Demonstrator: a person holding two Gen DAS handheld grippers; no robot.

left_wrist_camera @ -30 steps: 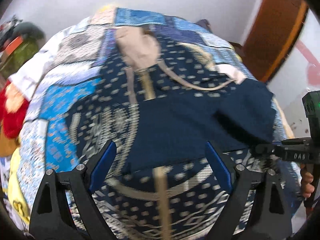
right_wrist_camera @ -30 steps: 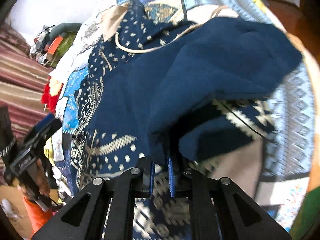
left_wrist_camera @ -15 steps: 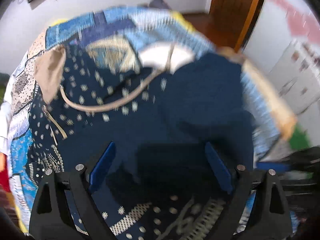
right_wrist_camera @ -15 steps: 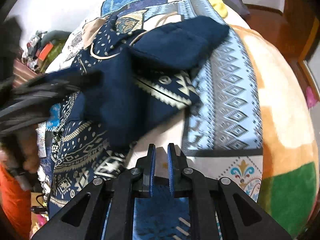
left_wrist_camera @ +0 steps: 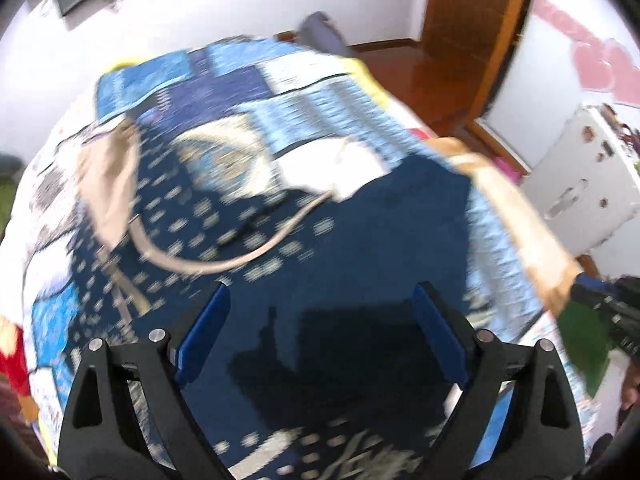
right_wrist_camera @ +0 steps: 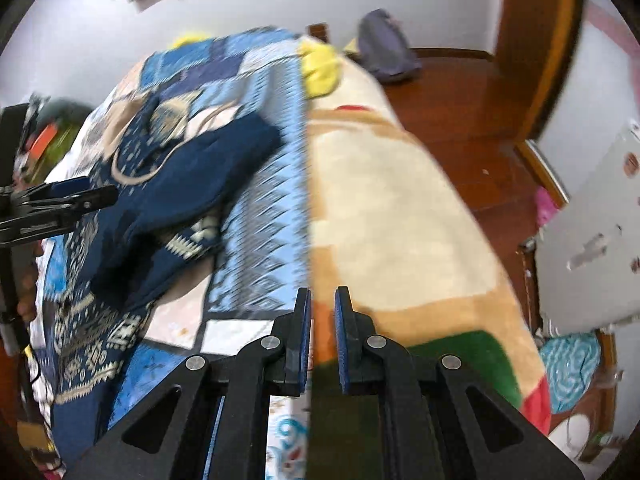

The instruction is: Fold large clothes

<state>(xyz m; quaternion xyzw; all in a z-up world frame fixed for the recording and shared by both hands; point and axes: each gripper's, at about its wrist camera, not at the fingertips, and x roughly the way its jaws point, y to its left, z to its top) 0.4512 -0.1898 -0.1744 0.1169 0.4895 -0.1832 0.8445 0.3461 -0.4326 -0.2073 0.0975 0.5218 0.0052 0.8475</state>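
Observation:
A large navy garment (left_wrist_camera: 372, 248) with cream print and a beige neck trim lies on the blue patchwork bedspread (left_wrist_camera: 312, 112). One part of it is folded over onto itself. My left gripper (left_wrist_camera: 320, 300) hovers open over the plain navy fold, with nothing between its blue pads. In the right wrist view the garment (right_wrist_camera: 192, 168) sits at the left, with the left gripper (right_wrist_camera: 96, 198) above its near edge. My right gripper (right_wrist_camera: 322, 300) is shut and empty. It is off to the right of the garment, over the seam between the bedspread and a cream blanket.
The cream and tan blanket (right_wrist_camera: 400, 220) covers the bed's right side, with a green patch near the corner. A yellow item (right_wrist_camera: 320, 64) and a grey bundle (right_wrist_camera: 384, 52) lie at the far end. Wooden floor (right_wrist_camera: 460, 92), a door (left_wrist_camera: 472, 28) and a white cabinet (left_wrist_camera: 580, 192) stand right.
My right gripper let go of the navy fabric and swung right, off the garment; the fold now lies flat. My left gripper moved rightward over the garment, still open.

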